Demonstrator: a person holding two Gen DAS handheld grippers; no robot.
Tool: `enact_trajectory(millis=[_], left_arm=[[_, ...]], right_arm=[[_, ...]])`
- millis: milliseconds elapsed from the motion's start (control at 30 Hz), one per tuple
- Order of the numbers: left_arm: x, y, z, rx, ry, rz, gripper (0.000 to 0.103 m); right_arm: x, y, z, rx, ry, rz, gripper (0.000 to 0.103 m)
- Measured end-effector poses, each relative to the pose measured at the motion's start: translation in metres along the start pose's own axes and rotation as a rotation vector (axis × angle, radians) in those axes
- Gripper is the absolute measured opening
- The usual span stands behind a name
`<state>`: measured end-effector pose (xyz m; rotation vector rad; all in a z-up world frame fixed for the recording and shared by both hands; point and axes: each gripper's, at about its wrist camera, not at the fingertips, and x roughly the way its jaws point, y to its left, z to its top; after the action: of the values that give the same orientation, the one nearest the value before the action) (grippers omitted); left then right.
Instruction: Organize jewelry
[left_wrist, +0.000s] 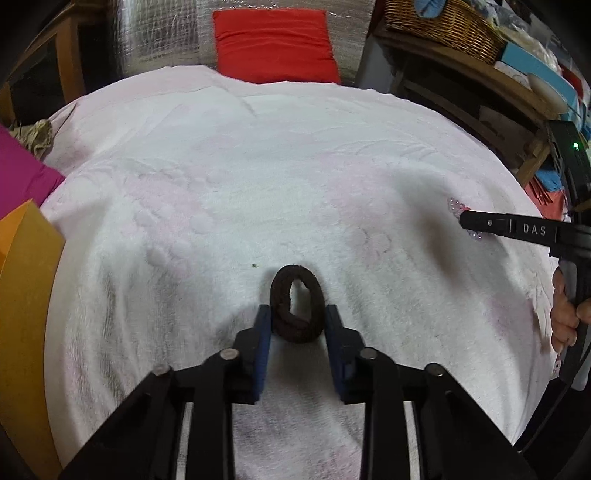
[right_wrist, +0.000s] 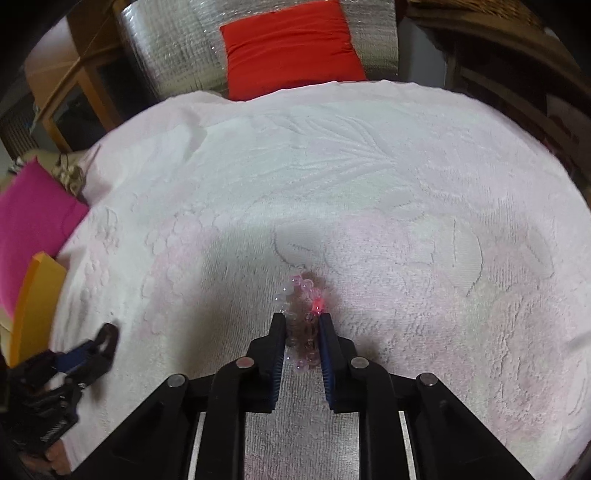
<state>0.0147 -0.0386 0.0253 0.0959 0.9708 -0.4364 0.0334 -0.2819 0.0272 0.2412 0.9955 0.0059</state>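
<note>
In the left wrist view my left gripper (left_wrist: 298, 315) is shut on a dark brown fabric hair tie (left_wrist: 297, 306), squeezed to an oval between the blue pads just above the white towel (left_wrist: 258, 177). In the right wrist view my right gripper (right_wrist: 303, 323) is shut on a bracelet of clear pink beads (right_wrist: 303, 291), bunched between the fingers over the towel (right_wrist: 332, 184). The right gripper's finger (left_wrist: 491, 223) shows at the right of the left view, with beads (left_wrist: 456, 206) beside it. The left gripper (right_wrist: 105, 339) shows at lower left of the right view.
A red cushion (left_wrist: 275, 44) lies beyond the towel's far edge. A magenta cloth (right_wrist: 29, 221) and an orange box (right_wrist: 33, 306) stand at the left edge. A wicker basket (left_wrist: 443, 26) and shelves are at the far right.
</note>
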Motion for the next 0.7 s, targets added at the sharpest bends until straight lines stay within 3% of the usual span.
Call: enact_trajectory(millis=[33,333,700], left_arm=[[-0.001,-0.001,0.001,0.000,-0.004,-0.008,0.016],[-0.017,0.001,0.005,-0.012,-0.067,-0.023,0.014],[-0.026,-0.002,0.005,-0.012,-0.080,0.001,0.014]], right_arm=[[-0.001,-0.004,0.001,0.020,0.000,0.015,0.018],[-0.016,-0.026,0.007,0.124,-0.037,0.132,0.018],[-0.013,-0.032,0.013,0.138,-0.016,0.095,0.019]])
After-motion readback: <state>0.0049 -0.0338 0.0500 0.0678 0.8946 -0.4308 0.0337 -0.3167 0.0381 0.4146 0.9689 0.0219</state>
